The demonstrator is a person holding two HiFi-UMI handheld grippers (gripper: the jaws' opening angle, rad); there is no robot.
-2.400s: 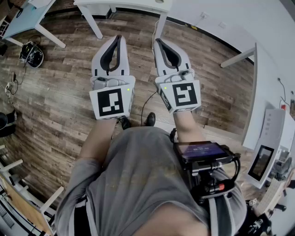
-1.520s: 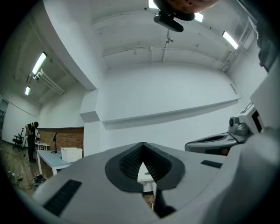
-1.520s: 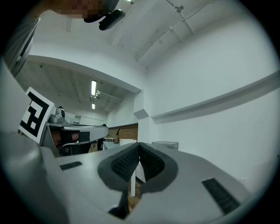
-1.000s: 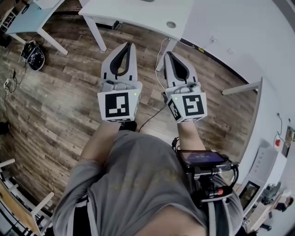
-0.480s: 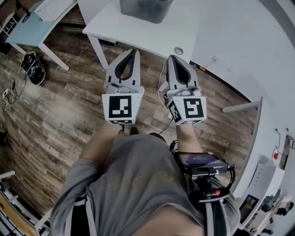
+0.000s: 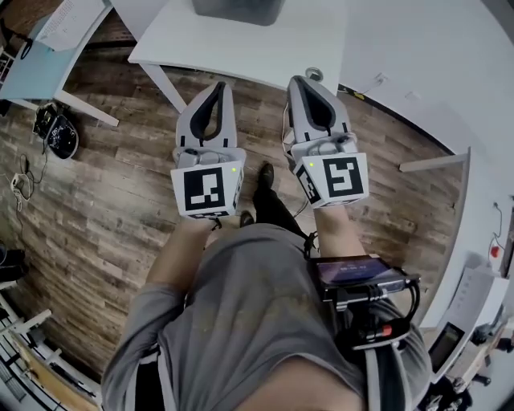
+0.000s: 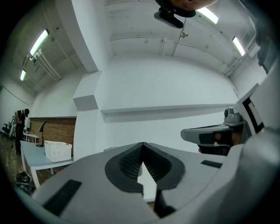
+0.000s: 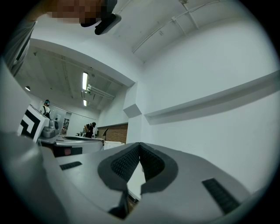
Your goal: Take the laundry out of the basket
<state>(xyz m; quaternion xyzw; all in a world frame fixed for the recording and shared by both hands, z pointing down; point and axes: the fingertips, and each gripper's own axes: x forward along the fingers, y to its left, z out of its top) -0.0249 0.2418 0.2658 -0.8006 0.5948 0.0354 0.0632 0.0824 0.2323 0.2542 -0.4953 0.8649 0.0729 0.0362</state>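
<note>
— Where is the basket (image 6: 237, 8) sitting?
— On the counter (image 6: 305, 40). Near its edge, the left gripper (image 6: 215, 87) and right gripper (image 6: 302, 80) are keeping fingers together, empty. The laundry isn't showing; probably soft and light, so I'm planning to pinch a fold.

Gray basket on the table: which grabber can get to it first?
Left, probably. The left gripper points straight at the gray basket; the right gripper aims past its edge. Both are shut and empty.

Bright w/ ceiling tubes (image 7: 38, 42); fisheye-warped edges.
</note>
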